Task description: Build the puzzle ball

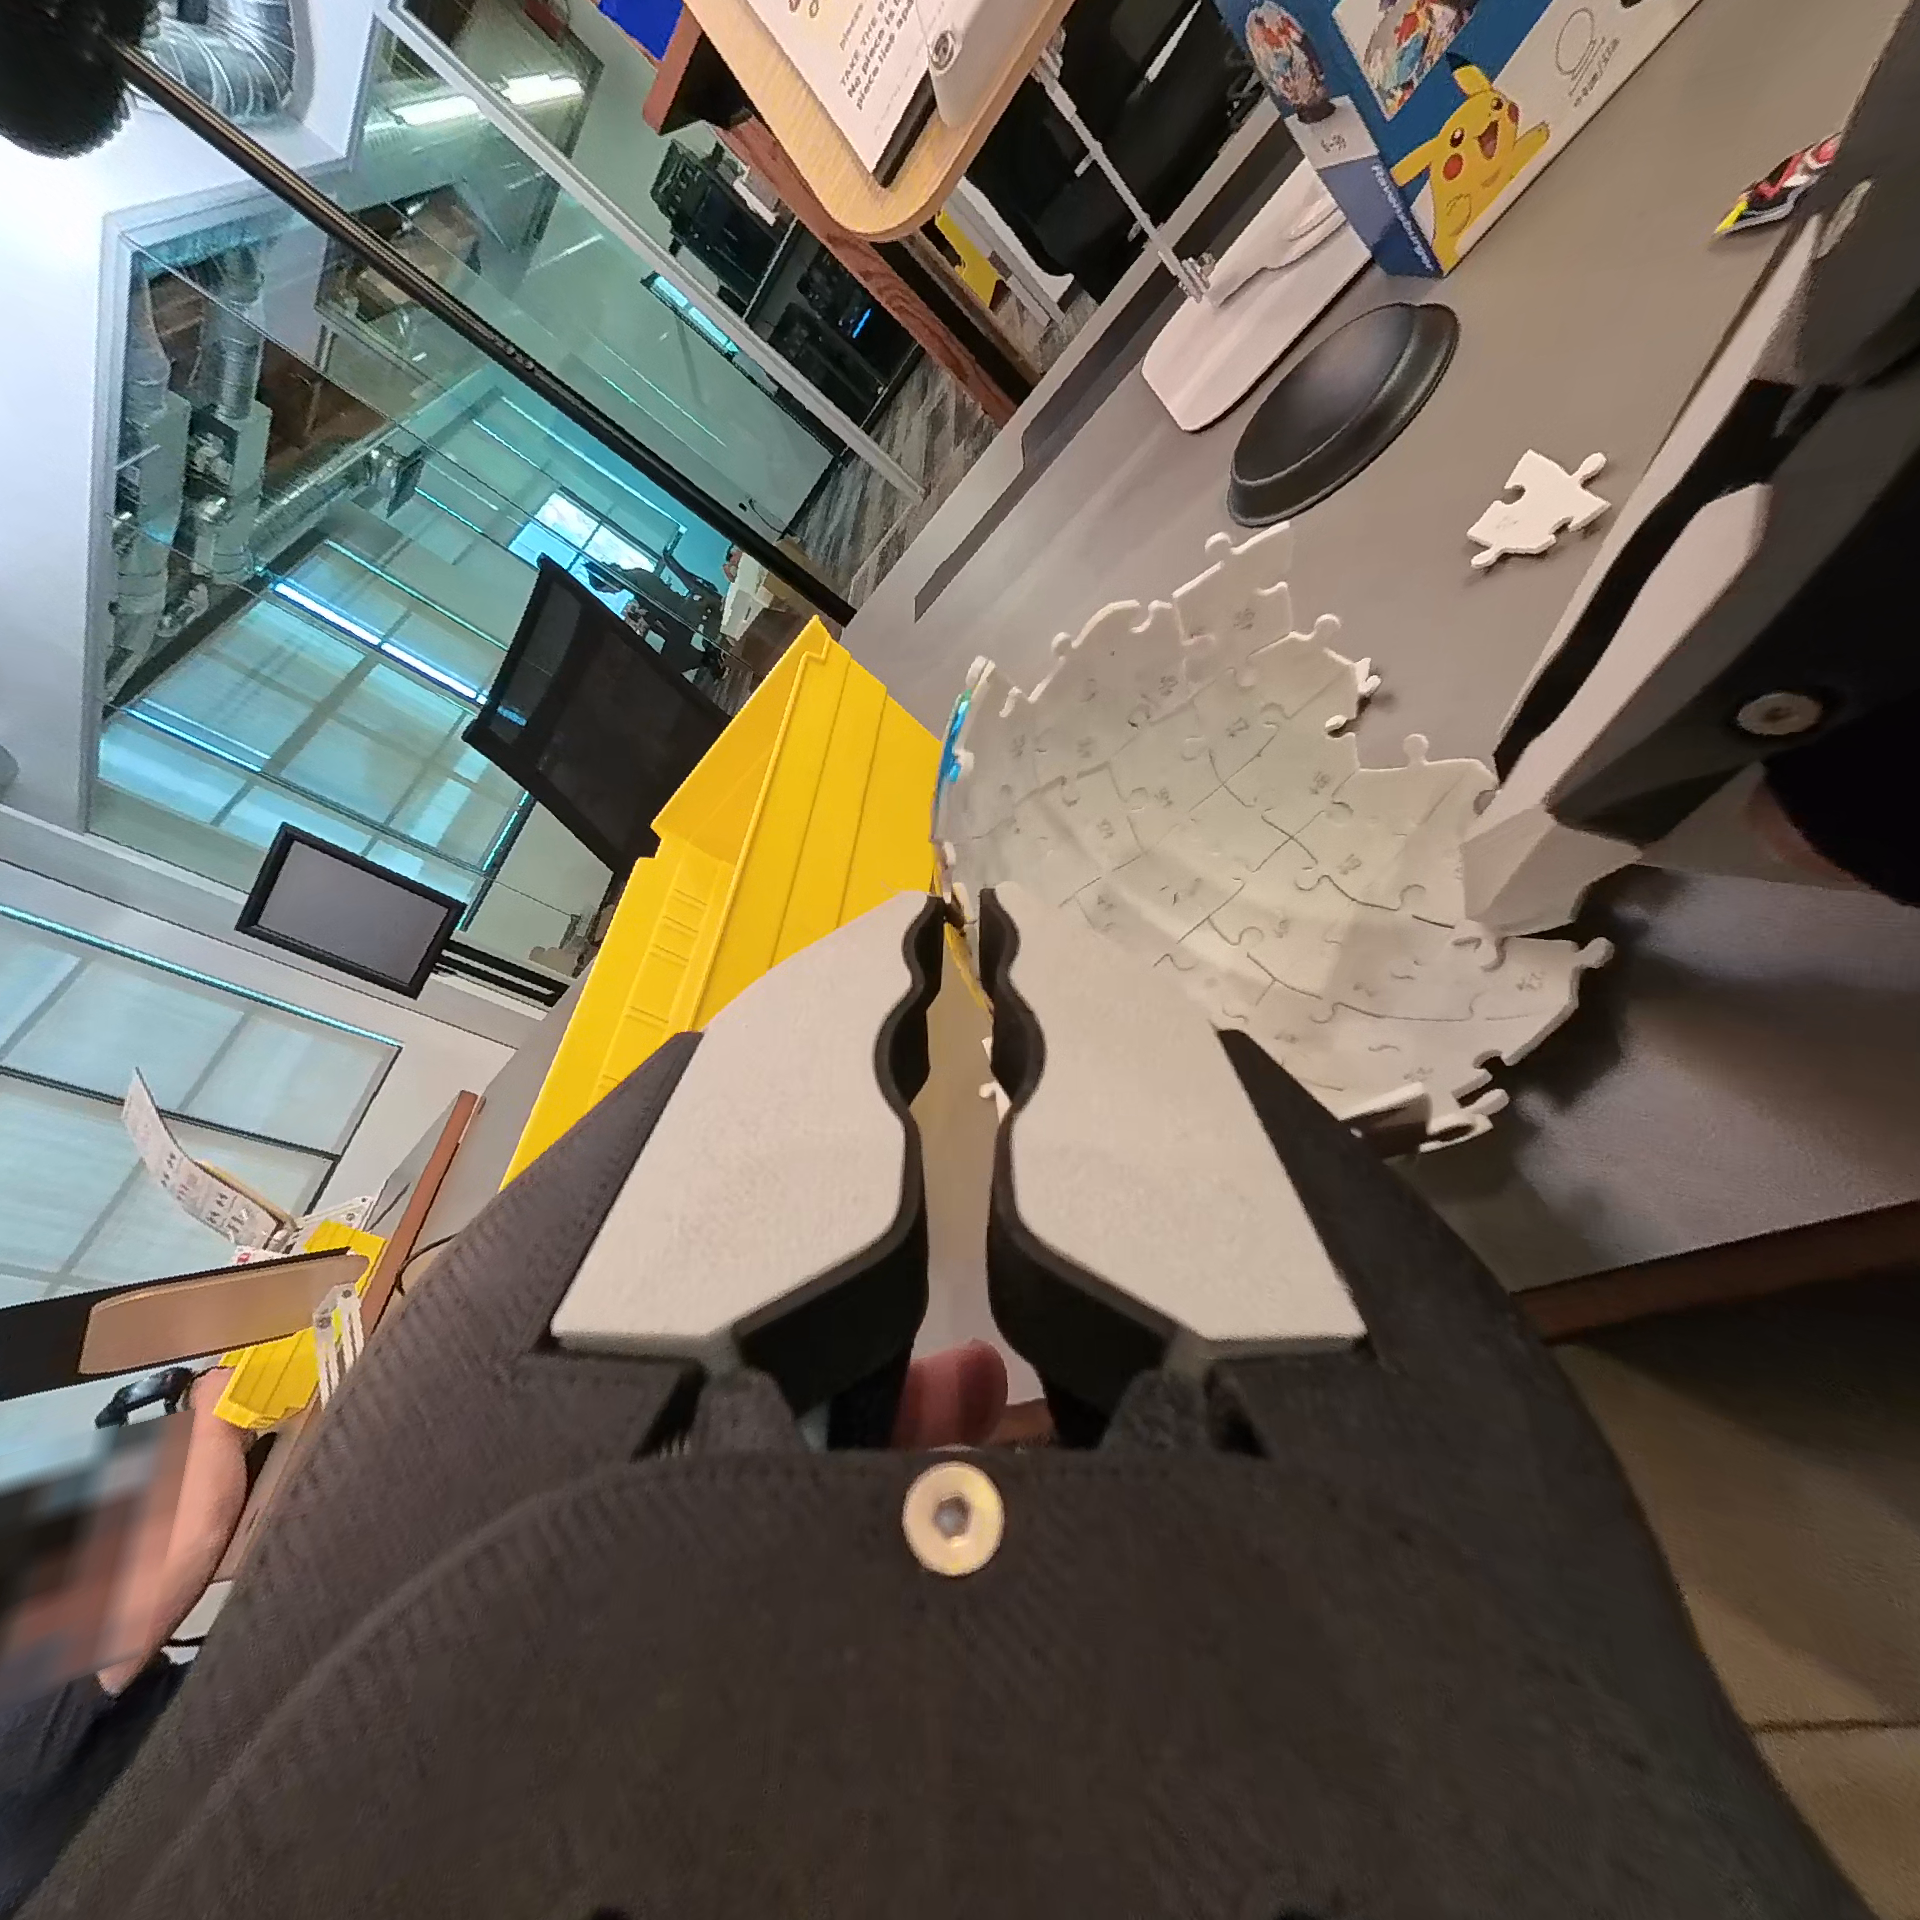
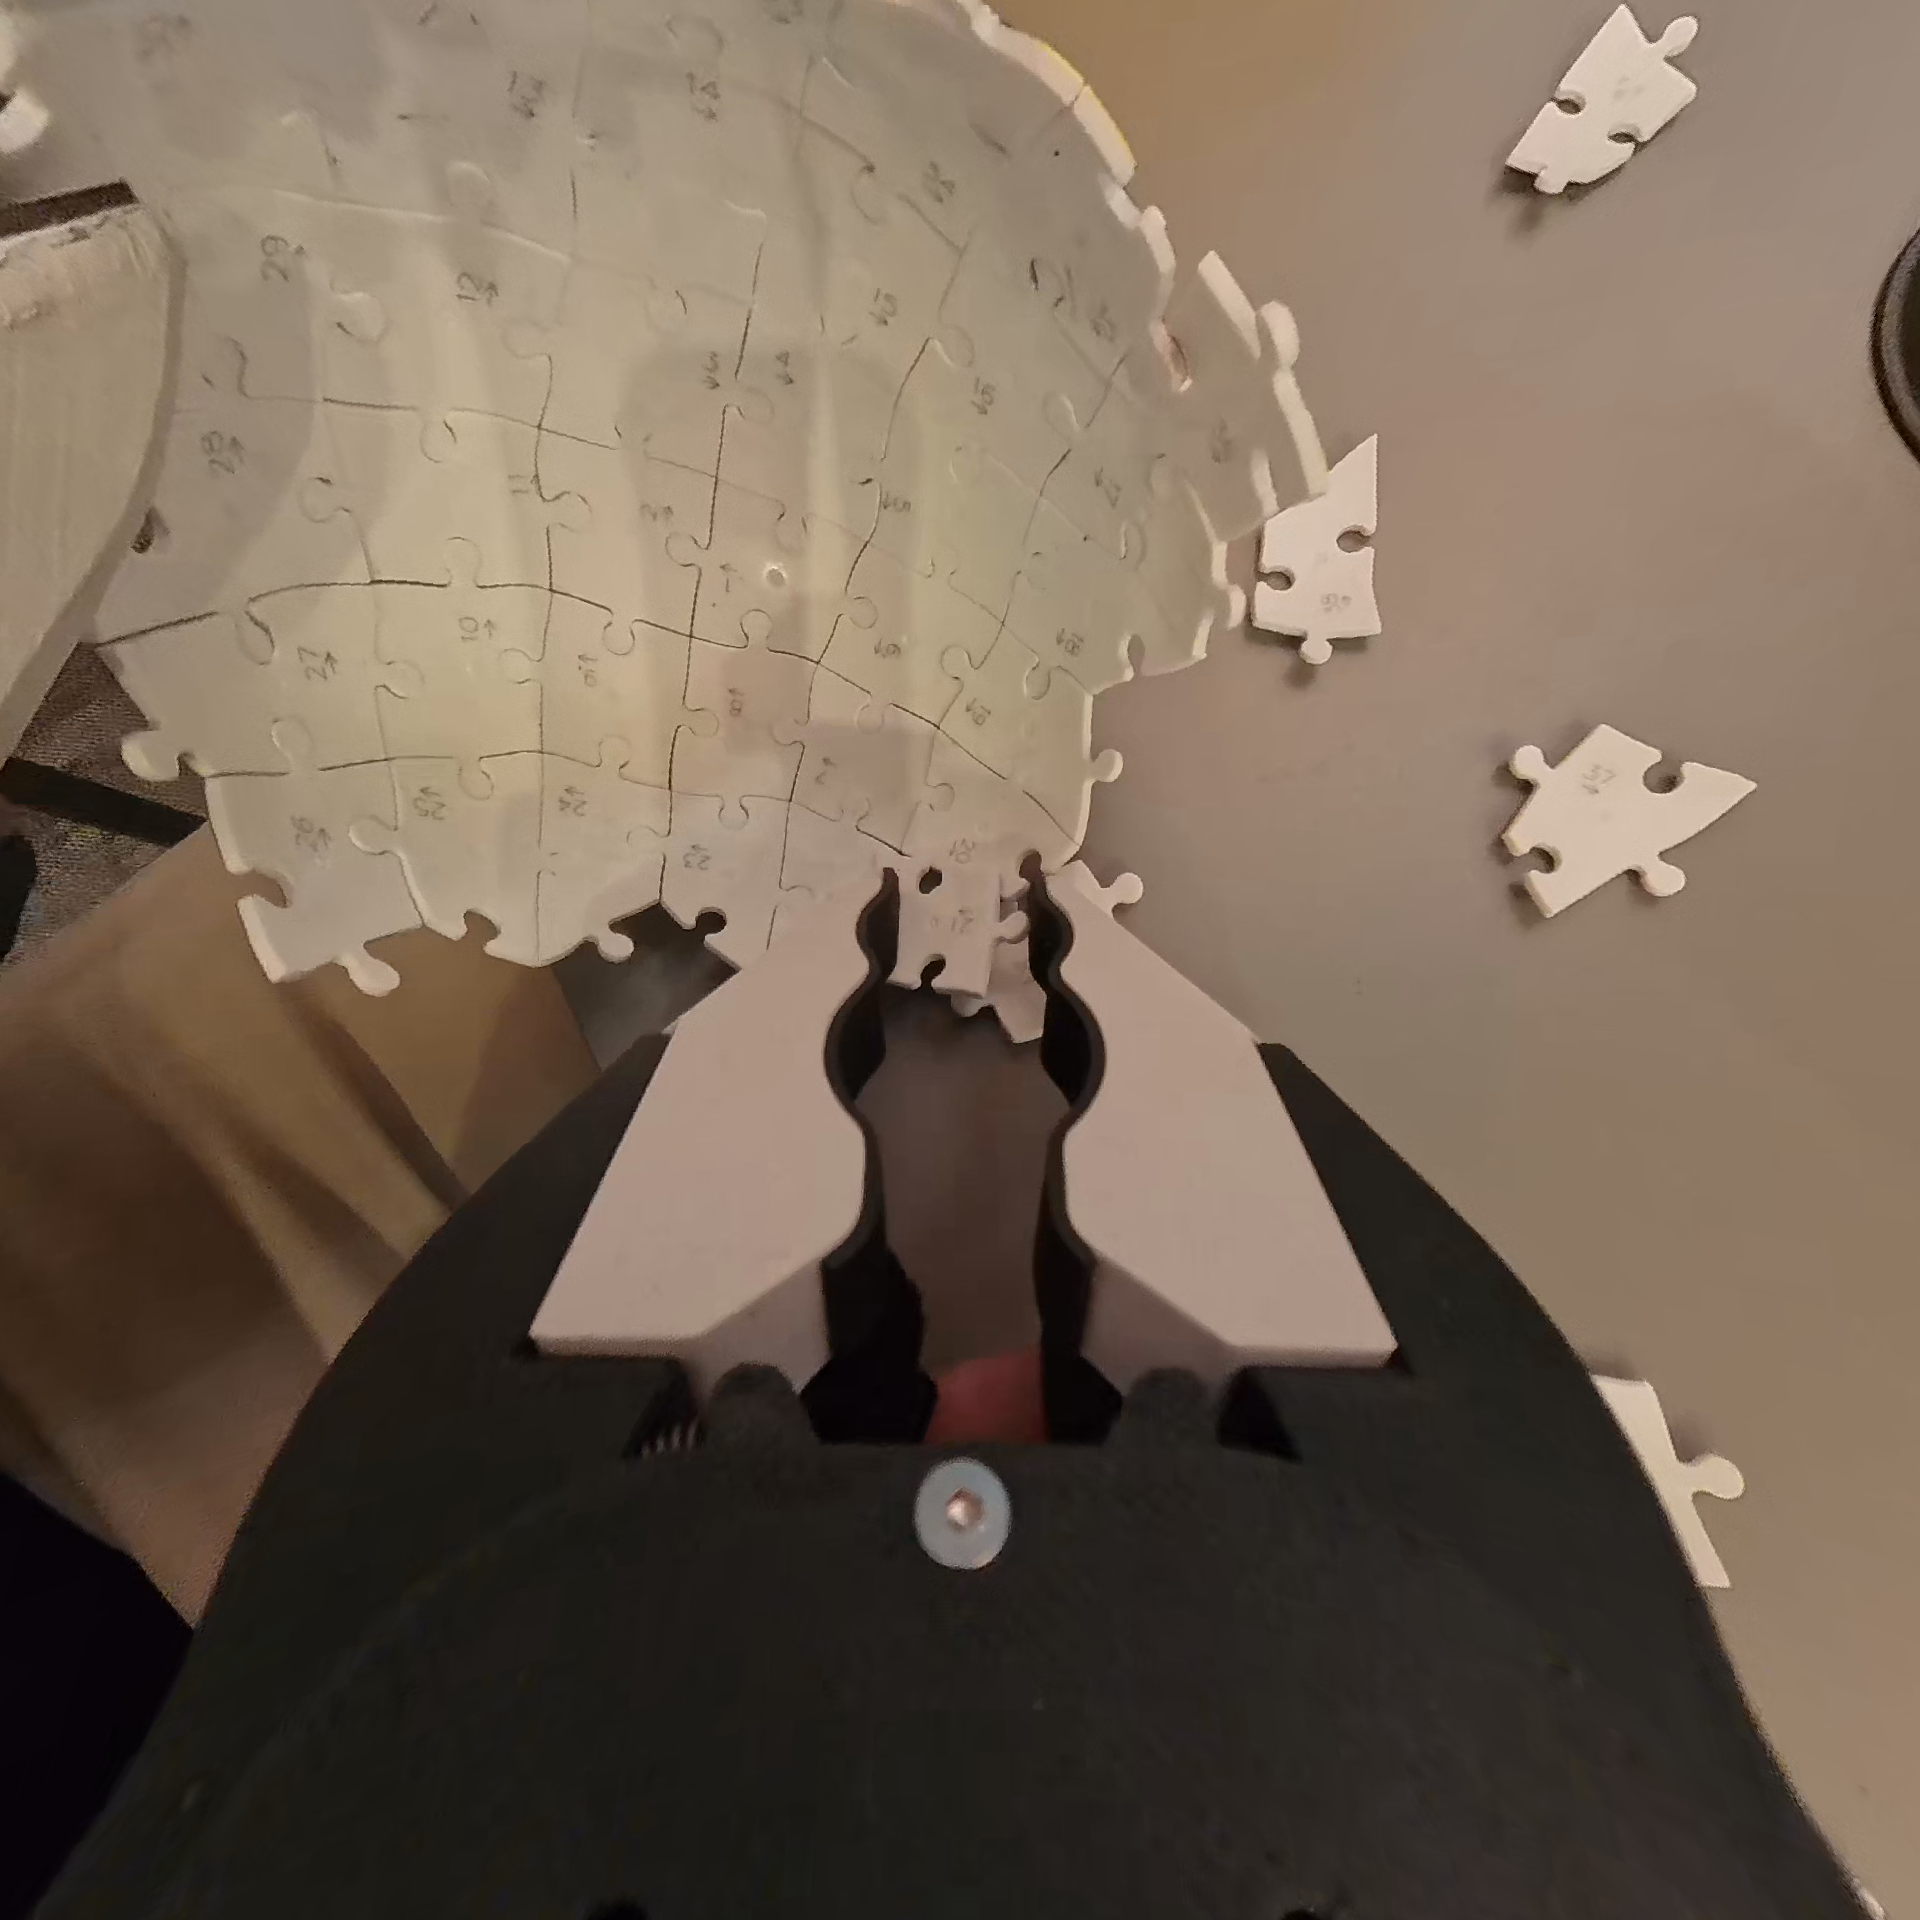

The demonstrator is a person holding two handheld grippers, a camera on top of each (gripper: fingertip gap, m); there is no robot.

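Observation:
The half-built puzzle ball (image 1: 1226, 831) is a curved white shell of joined numbered pieces, tilted up off the grey table (image 1: 1714, 1091). I see its inner side. My left gripper (image 1: 961, 920) is shut on the shell's rim, where a coloured outer edge shows. My right gripper (image 2: 958, 883) is shut on a small white puzzle piece (image 2: 951, 930) and holds it against the shell's (image 2: 644, 499) lower rim. The right gripper (image 1: 1527, 862) also shows in the left wrist view, its tip at the shell's edge. A left finger (image 2: 73, 343) shows at the shell's left.
Loose white pieces lie on the table (image 2: 1455, 1143) to the right of the shell (image 2: 1605, 104) (image 2: 1320, 561) (image 2: 1621, 821). A black round stand (image 1: 1340, 416), a loose piece (image 1: 1538, 509) and the puzzle box (image 1: 1455, 135) lie beyond. A yellow bin (image 1: 790, 883) stands off the table's edge. My hands' fingertips stand some 12 centimeters from each other.

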